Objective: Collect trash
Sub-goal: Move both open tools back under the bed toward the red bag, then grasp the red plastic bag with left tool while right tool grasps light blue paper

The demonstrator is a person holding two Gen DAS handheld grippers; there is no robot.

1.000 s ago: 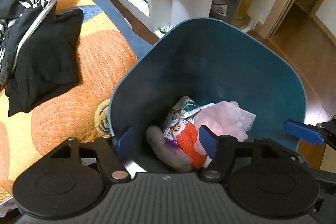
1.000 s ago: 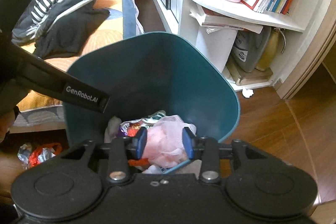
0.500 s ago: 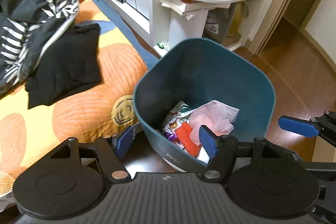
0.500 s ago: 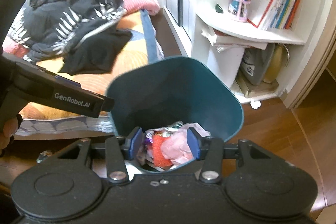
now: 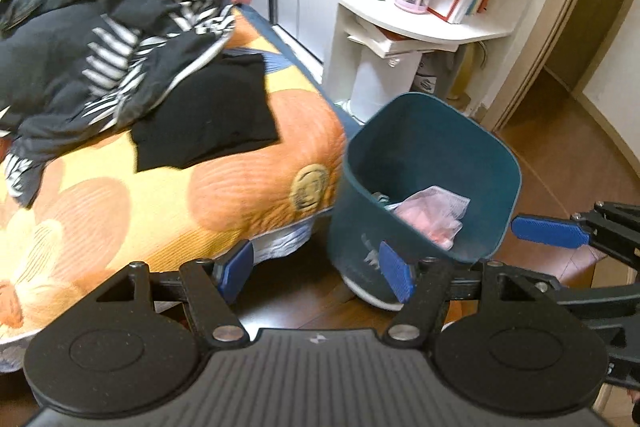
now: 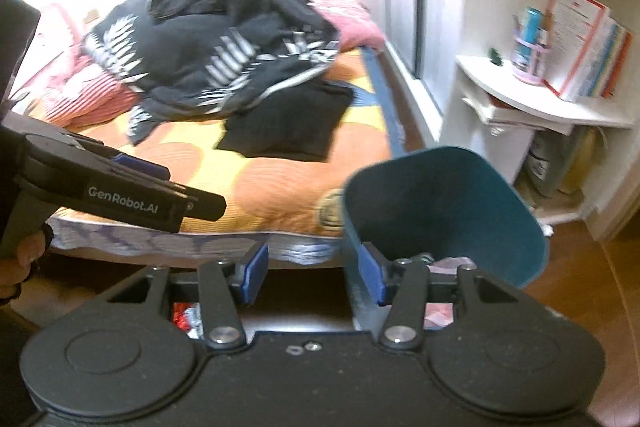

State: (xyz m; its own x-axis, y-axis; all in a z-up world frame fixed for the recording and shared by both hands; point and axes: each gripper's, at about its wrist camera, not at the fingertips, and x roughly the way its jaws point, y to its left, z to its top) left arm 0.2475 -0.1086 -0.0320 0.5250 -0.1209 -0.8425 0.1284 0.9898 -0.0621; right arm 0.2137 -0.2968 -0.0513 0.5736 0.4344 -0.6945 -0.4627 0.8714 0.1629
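A teal trash bin (image 5: 432,147) stands on the wooden floor beside the bed; it also shows in the right wrist view (image 6: 444,203). Pink crumpled trash (image 5: 430,215) lies inside it, with more wrappers mostly hidden by the bin's near wall. My left gripper (image 5: 316,273) is open and empty, above the floor to the left of the bin. My right gripper (image 6: 314,275) is open and empty, in front of the bin's left wall. A red and silver wrapper (image 6: 185,319) lies on the floor, partly hidden behind the right gripper's body.
A bed with an orange flowered cover (image 5: 168,187) carries a pile of dark clothes (image 5: 100,51). A white corner shelf (image 5: 424,27) with books and a pen cup stands behind the bin. A doorway (image 5: 580,39) opens at the right.
Both grippers have pulled back up and to the left, away from the bin. The right gripper's jaws have opened wider. The pink trash stays in the bin.
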